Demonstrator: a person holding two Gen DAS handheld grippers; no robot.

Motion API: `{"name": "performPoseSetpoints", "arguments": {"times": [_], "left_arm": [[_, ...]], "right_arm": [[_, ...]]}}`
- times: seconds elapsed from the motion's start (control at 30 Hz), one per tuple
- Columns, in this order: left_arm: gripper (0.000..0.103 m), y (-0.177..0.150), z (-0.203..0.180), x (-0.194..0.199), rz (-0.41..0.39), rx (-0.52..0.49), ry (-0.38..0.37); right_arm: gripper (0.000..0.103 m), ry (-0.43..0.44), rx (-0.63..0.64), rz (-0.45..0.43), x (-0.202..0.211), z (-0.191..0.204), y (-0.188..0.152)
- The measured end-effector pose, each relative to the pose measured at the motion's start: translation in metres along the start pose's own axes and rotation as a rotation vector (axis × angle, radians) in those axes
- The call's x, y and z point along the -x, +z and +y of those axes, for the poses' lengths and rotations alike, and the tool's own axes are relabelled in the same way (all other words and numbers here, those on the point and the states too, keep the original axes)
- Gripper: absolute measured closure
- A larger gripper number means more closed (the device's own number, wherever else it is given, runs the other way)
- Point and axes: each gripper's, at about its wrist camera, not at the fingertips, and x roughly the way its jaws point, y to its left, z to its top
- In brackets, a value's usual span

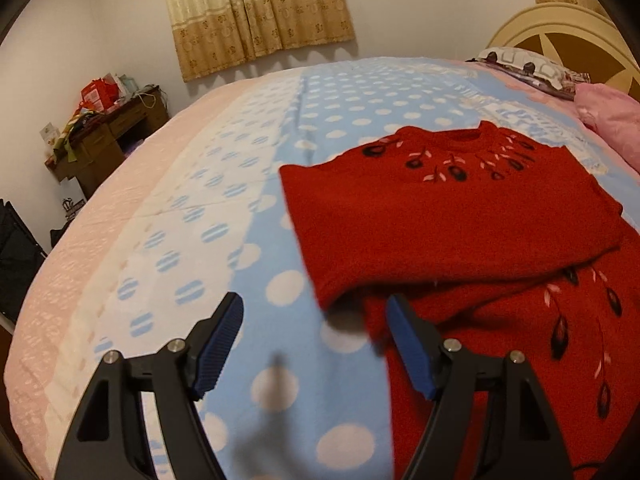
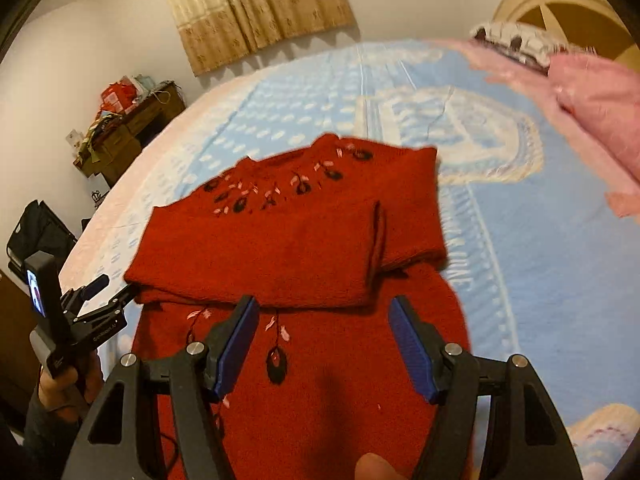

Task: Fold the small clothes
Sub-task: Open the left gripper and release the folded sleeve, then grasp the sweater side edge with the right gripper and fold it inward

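Observation:
A red knitted sweater (image 1: 460, 208) with dark and pink flower embroidery lies flat on the bed, neck towards the far side. Both sleeves are folded across its chest (image 2: 280, 240). My left gripper (image 1: 314, 304) is open at the sweater's left edge, by the folded sleeve's fold. Its right pad sits over the red fabric, its left pad over the blanket, and nothing is gripped. The right wrist view also shows the left gripper (image 2: 114, 288), held by a hand (image 2: 60, 384). My right gripper (image 2: 324, 304) is open just above the sweater's body, below the folded sleeves, with nothing pinched.
The bed carries a blue blanket (image 1: 340, 100) with white dots and pink borders. A patterned pillow (image 1: 524, 64) and a pink quilt (image 1: 612, 120) lie by the headboard (image 1: 568, 36) at far right. A cluttered wooden desk (image 1: 104, 128) stands against the left wall.

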Motion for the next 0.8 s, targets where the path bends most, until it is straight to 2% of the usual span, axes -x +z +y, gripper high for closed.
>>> {"name": "performPoseSetpoints", "arguments": {"times": [0.07, 0.13, 0.27, 0.4, 0.6, 0.63, 0.67, 0.73, 0.8], "left_arm": [[0.026, 0.002, 0.004, -0.005, 0.035, 0.002, 0.02], [0.026, 0.001, 0.01, 0.004, 0.015, 0.029, -0.003], [0.026, -0.004, 0.023, 0.028, -0.046, 0.067, 0.036], [0.025, -0.001, 0.025, 0.033, -0.063, 0.086, 0.014], [0.022, 0.002, 0.017, 0.013, -0.033, 0.081, 0.018], [0.021, 0.001, 0.014, 0.009, -0.027, 0.075, 0.021], [0.021, 0.0, 0.012, 0.0, -0.008, 0.063, 0.036], [0.021, -0.004, 0.011, -0.015, 0.035, 0.067, 0.042], [0.02, -0.008, 0.012, -0.021, 0.037, 0.077, 0.038]], "right_arm": [[0.035, 0.003, -0.035, 0.016, -0.009, -0.007, 0.001], [0.035, -0.002, -0.046, 0.022, -0.012, -0.012, 0.003], [0.035, -0.005, -0.069, 0.029, -0.02, -0.019, 0.01], [0.037, 0.007, -0.096, 0.048, -0.039, -0.02, 0.017], [0.051, 0.006, -0.07, 0.109, -0.064, -0.009, 0.016], [0.063, 0.004, -0.066, 0.119, -0.067, -0.007, 0.015], [0.084, 0.0, -0.053, 0.131, -0.071, -0.005, 0.014], [0.085, -0.004, -0.033, 0.127, -0.071, -0.003, 0.013], [0.087, -0.015, -0.005, 0.107, -0.065, 0.001, 0.013]]}}
